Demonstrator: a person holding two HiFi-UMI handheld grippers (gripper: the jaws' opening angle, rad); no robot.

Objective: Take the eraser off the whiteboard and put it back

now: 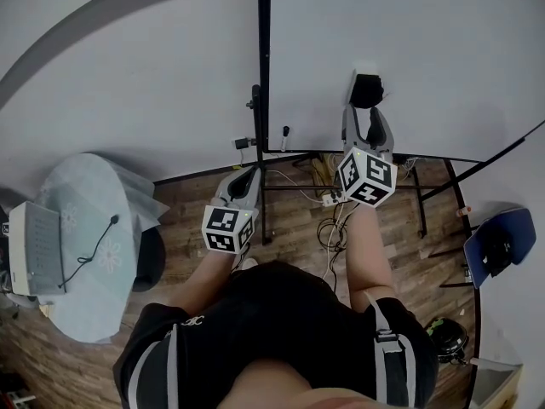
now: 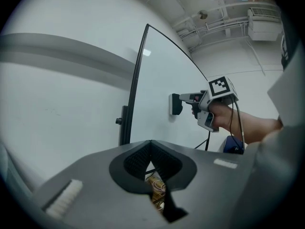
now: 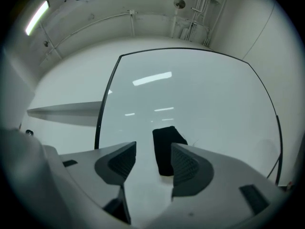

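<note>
The black eraser (image 1: 367, 89) sticks upright on the whiteboard (image 1: 426, 49). My right gripper (image 1: 368, 114) is raised level with it, just short of the board, and stands open. In the right gripper view the eraser (image 3: 166, 149) shows ahead of the open gripper (image 3: 153, 152), partly hidden behind the right-hand jaw, with no pad pressing on it. From the left gripper view I see the eraser (image 2: 176, 104) side-on with the right gripper (image 2: 187, 98) close beside it. My left gripper (image 1: 251, 175) hangs lower, beside the board's black left frame. Its jaws (image 2: 150, 145) are shut on nothing.
A round table with a pale cloth (image 1: 89, 254) carries a white device (image 1: 32, 247) and a cable at the left. A blue chair (image 1: 498, 244) stands at the right. Stand legs, cables and a power strip (image 1: 330, 199) lie on the wooden floor below the board.
</note>
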